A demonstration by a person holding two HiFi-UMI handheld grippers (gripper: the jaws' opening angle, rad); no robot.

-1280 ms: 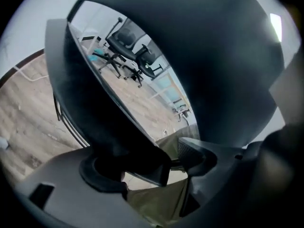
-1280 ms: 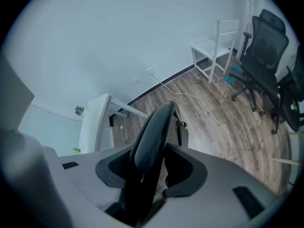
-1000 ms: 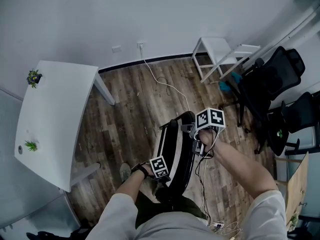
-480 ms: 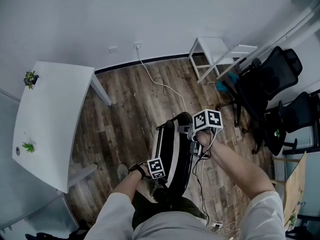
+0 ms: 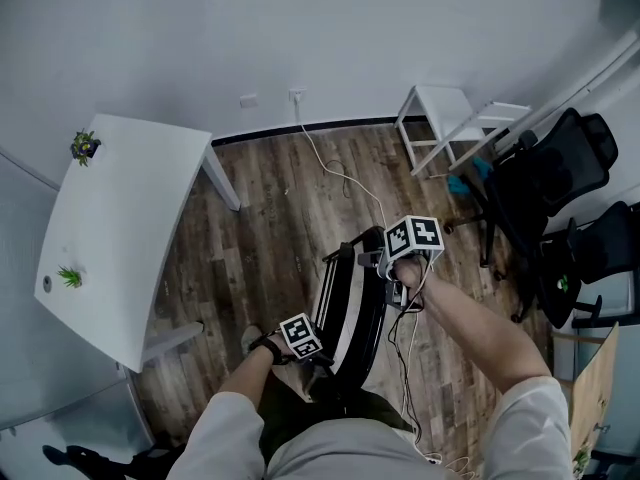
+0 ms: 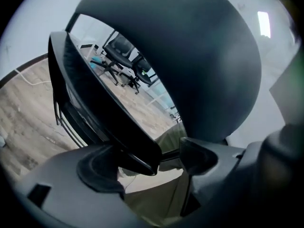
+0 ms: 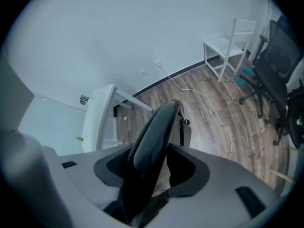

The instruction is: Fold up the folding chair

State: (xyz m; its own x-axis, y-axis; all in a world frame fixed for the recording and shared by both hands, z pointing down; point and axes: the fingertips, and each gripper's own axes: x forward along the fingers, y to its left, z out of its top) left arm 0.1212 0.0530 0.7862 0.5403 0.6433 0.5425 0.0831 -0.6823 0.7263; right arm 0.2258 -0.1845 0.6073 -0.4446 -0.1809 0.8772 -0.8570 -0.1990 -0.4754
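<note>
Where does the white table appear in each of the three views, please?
Head view: white table at the left edge.
Left gripper view: not in it.
Right gripper view: left of centre.
Shared landmark: black office chairs, in all three.

Chair: smooth black panels, matt with a faint sheen along the edges, seemingly plastic. Floor: wood-grain planks, brown, low gloss. Table: smooth white matt top; cable: white, smooth sheath.
</note>
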